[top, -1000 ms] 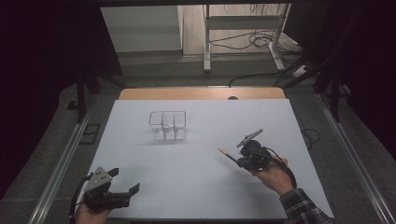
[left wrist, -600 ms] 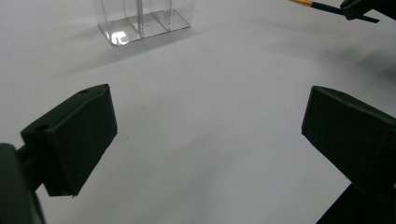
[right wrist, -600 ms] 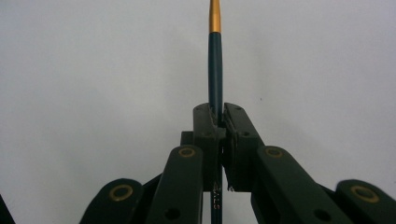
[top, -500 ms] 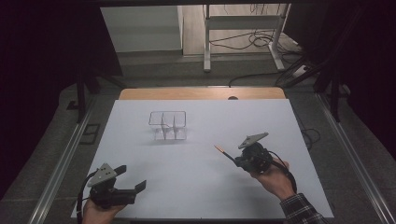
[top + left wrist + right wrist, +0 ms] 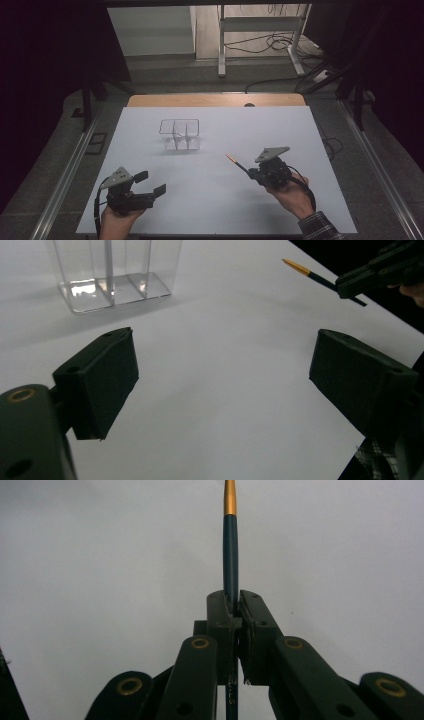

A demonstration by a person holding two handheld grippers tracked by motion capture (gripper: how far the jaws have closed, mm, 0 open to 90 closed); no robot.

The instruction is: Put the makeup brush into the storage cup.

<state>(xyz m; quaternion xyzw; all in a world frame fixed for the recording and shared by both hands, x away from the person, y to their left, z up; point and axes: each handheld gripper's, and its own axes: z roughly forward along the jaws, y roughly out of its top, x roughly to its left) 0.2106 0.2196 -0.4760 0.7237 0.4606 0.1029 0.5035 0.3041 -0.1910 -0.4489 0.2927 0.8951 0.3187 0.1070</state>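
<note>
A dark pen with a gold tip (image 5: 237, 163) is clamped in my right gripper (image 5: 251, 173), which is shut on it above the white sheet at the right; the tip points up-left. In the right gripper view the pen (image 5: 230, 545) runs straight out from the closed jaws of the right gripper (image 5: 235, 602). My left gripper (image 5: 151, 182) hovers at the front left, open, with nothing between its jaws; they have just been closing a little. The left gripper view shows the left gripper (image 5: 220, 355), the pen (image 5: 312, 274) and a clear divided box (image 5: 112, 270) ahead.
The clear divided box (image 5: 180, 134) stands on the white sheet (image 5: 215, 210) left of centre, towards the back. A wooden table edge (image 5: 215, 100) runs behind the sheet. Metal rails (image 5: 65, 175) flank both sides, and cables lie on the floor beyond.
My left gripper has shifted right and slightly forward over the sheet, its jaws a bit narrower. The right gripper with the pen has barely moved.
</note>
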